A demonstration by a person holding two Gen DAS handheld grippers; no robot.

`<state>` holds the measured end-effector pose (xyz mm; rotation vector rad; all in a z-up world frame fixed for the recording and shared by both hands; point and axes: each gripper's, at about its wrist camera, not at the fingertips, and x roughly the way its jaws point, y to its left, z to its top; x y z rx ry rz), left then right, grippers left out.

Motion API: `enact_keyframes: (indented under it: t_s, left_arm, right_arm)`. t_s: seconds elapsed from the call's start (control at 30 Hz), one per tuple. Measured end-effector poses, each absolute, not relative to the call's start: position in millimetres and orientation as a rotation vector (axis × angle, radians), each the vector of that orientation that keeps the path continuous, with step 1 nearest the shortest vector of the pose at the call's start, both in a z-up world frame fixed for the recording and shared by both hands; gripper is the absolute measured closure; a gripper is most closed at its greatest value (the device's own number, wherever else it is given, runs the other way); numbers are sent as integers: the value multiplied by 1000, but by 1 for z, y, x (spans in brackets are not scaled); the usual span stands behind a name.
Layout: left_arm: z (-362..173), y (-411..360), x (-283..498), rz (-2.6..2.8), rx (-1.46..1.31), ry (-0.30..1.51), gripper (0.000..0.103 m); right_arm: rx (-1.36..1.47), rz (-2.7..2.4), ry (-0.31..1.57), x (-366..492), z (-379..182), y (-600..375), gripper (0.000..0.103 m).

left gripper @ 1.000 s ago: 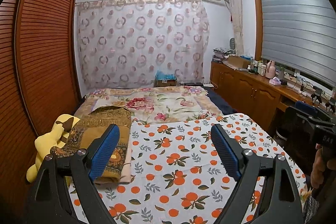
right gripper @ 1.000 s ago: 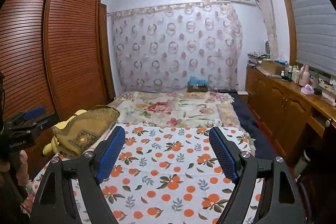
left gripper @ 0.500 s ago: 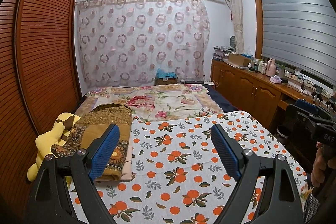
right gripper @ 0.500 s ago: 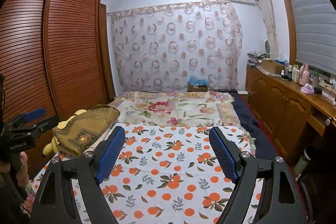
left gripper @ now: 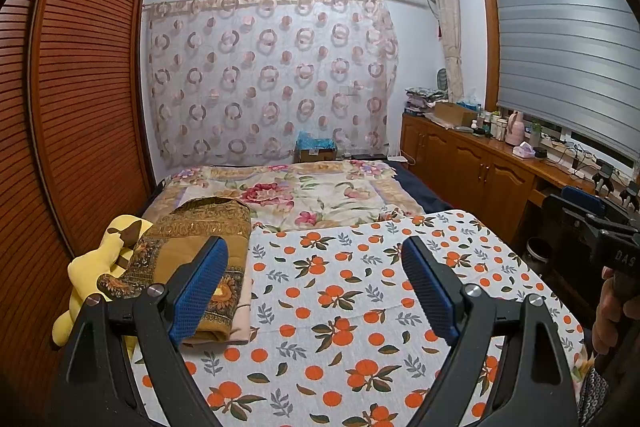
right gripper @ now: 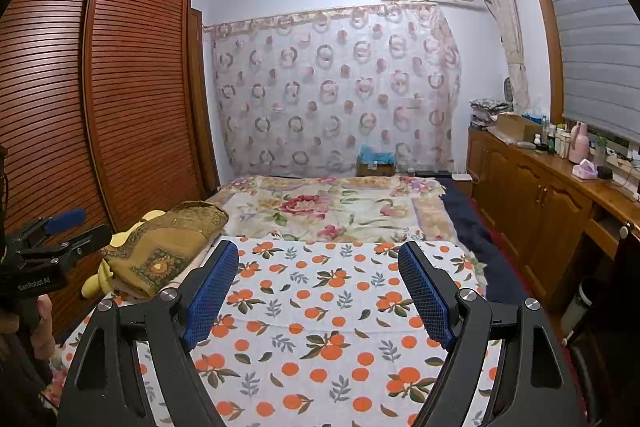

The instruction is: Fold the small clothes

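— Where are the clothes?
— At the left of the bed: a brown patterned bundle already folded, lying against a yellow toy, over a pink piece. Finished, or waiting to be redone, I can't say.
— And the tongs?
— Left tongs and right tongs both gape wide, empty, above the orange-print sheet.
— The room?
— Louvred wardrobe, curtain, cabinets under the blind.

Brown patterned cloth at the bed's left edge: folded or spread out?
Folded. The brown patterned cloth lies as a compact layered stack, with doubled edges showing at its near end.
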<state>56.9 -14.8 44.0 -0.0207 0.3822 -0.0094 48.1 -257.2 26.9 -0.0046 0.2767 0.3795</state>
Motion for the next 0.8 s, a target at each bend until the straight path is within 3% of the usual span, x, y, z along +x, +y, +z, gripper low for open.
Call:
enact_keyframes:
  t_s: [0.8]
  left_arm:
    - [43, -15, 54, -11, -16, 376, 14]
  right_arm:
    - [-19, 382, 263, 53, 27, -262, 19]
